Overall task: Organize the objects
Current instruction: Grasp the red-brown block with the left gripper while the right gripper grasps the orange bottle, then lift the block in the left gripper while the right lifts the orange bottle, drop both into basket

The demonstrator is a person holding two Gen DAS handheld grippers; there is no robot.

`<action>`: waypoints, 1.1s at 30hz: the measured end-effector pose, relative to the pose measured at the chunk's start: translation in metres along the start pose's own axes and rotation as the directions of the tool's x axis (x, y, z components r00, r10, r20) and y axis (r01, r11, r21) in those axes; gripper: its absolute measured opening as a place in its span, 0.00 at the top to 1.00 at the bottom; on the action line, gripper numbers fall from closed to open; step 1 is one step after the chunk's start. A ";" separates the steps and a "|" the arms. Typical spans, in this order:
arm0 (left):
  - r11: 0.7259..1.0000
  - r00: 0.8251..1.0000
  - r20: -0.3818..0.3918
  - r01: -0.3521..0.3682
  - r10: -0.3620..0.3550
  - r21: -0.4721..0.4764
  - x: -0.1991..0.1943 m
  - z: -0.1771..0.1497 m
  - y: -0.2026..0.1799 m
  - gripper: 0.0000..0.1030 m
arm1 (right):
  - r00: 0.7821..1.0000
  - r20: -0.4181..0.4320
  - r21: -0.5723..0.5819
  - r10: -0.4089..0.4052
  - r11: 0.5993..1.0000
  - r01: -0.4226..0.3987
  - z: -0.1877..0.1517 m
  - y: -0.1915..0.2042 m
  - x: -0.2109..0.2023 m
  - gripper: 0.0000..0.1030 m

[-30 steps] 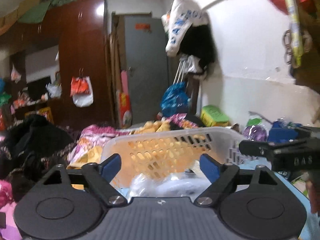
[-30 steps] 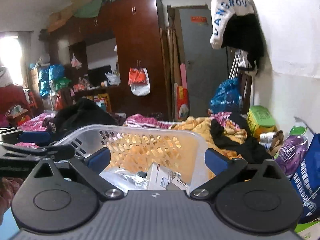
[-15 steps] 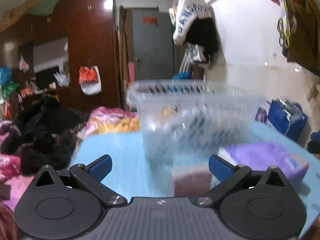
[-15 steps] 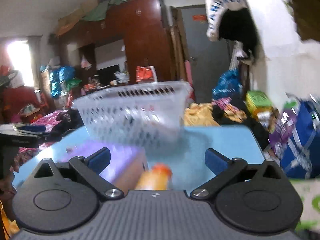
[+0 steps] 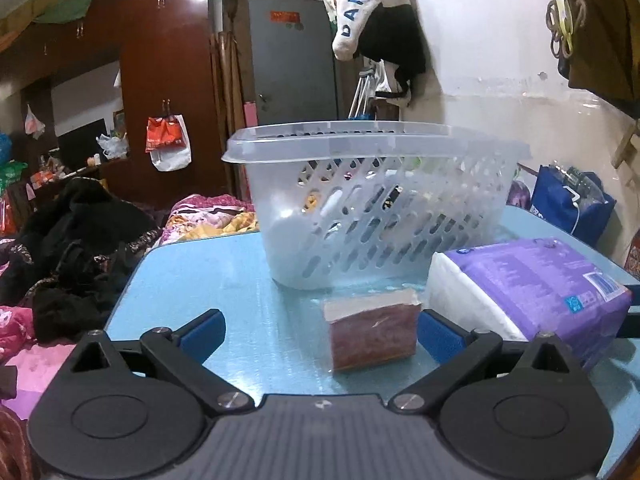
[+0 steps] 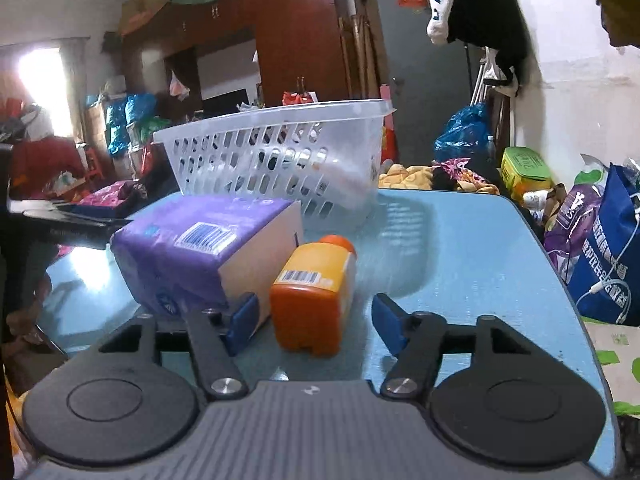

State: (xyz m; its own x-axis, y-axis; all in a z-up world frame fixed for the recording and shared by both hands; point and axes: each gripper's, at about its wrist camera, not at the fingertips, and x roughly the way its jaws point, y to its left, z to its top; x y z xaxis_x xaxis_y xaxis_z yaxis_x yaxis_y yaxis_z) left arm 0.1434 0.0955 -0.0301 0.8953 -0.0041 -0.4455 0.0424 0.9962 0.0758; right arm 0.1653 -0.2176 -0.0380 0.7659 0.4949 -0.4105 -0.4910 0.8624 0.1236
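A clear plastic basket (image 5: 376,216) stands on the blue table (image 5: 240,280), also in the right wrist view (image 6: 280,160). A reddish-brown packet (image 5: 372,334) lies in front of it, just inside the right finger of my open left gripper (image 5: 320,336). A purple tissue pack (image 5: 532,292) lies to its right, and shows in the right wrist view (image 6: 200,252). An orange bottle (image 6: 316,296) lies on its side between the open fingers of my right gripper (image 6: 316,324), which is not closed on it.
Several items show dimly inside the basket. Clothes (image 5: 76,248) are piled beyond the table's left edge. Bags (image 6: 600,248) stand off its right edge. A wardrobe (image 5: 160,92) and a door (image 5: 292,60) are behind.
Both grippers have dropped from above the basket and pulled back to table level. The packet, tissue pack and orange bottle have come into view. Both grippers stay open.
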 end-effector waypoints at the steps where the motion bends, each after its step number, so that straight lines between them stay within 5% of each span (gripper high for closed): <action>1: 1.000 1.000 -0.001 0.001 -0.001 -0.003 0.001 0.001 -0.001 0.00 | 1.000 0.000 -0.003 -0.003 1.000 0.003 -0.001 0.000 0.000 0.37; 14: 0.993 0.992 -0.082 0.092 -0.097 -0.072 0.027 0.009 -0.003 0.02 | 1.000 -0.001 -0.002 -0.003 1.000 0.003 -0.007 -0.006 -0.003 0.53; 20: 0.992 0.992 -0.094 0.071 -0.081 -0.107 0.030 0.009 0.000 0.16 | 1.000 0.002 0.011 -0.002 1.000 0.002 -0.007 -0.010 -0.006 0.56; 25: 0.997 0.994 -0.103 0.030 -0.037 -0.065 0.033 0.009 -0.007 0.18 | 1.000 -0.002 0.002 -0.004 1.000 0.004 -0.007 -0.008 -0.005 0.56; 29: 0.998 0.994 -0.111 0.017 -0.024 -0.065 0.034 0.008 -0.008 0.40 | 1.000 0.004 -0.019 -0.016 1.000 0.016 -0.008 -0.005 -0.006 0.56; 33: 0.998 0.997 -0.081 0.001 -0.006 -0.055 0.029 0.008 -0.010 0.40 | 0.999 0.020 -0.033 -0.028 0.999 0.029 -0.007 -0.005 -0.008 0.56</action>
State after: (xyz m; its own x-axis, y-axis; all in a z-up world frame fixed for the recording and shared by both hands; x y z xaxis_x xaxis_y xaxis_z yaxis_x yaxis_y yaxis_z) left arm 0.1723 0.0845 -0.0366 0.8559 -0.0026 -0.5171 0.0187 0.9995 0.0260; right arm 0.1586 -0.2269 -0.0420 0.7877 0.4725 -0.3953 -0.4823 0.8722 0.0815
